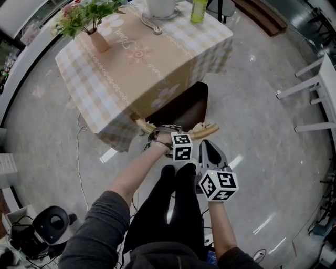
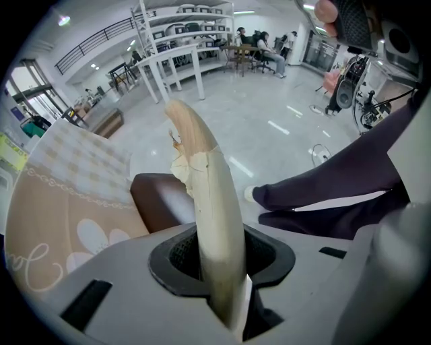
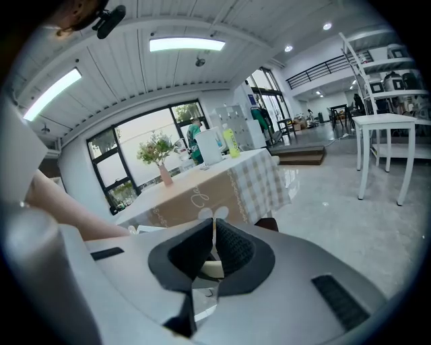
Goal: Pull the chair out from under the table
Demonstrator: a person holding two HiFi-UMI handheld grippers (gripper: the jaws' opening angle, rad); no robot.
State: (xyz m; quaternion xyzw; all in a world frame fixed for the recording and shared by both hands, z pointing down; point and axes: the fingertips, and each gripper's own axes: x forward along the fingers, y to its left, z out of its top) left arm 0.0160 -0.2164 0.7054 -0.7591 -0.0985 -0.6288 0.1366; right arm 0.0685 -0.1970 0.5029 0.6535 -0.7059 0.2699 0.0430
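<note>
The chair has a dark brown seat (image 1: 181,110) that reaches partly under the table's checked cloth (image 1: 126,63), and a cream curved top rail (image 1: 202,128). My left gripper (image 1: 176,137) points steeply down over the rail's middle. In the left gripper view it (image 2: 219,253) is shut on the rail (image 2: 202,175), which runs up between the jaws, with the seat (image 2: 158,202) behind. My right gripper (image 1: 206,146) sits just short of the rail's right end. In the right gripper view its tips (image 3: 214,232) almost meet, with a bit of cream rail (image 3: 212,269) showing below them.
On the table stand a vase of flowers (image 1: 94,31), a white jug (image 1: 160,8) and a green bottle (image 1: 198,10). White furniture (image 1: 315,89) stands to the right. A black device (image 1: 52,223) and a cable (image 1: 81,157) lie on the floor at the left. The person's dark-trousered legs (image 1: 173,210) are right behind the chair.
</note>
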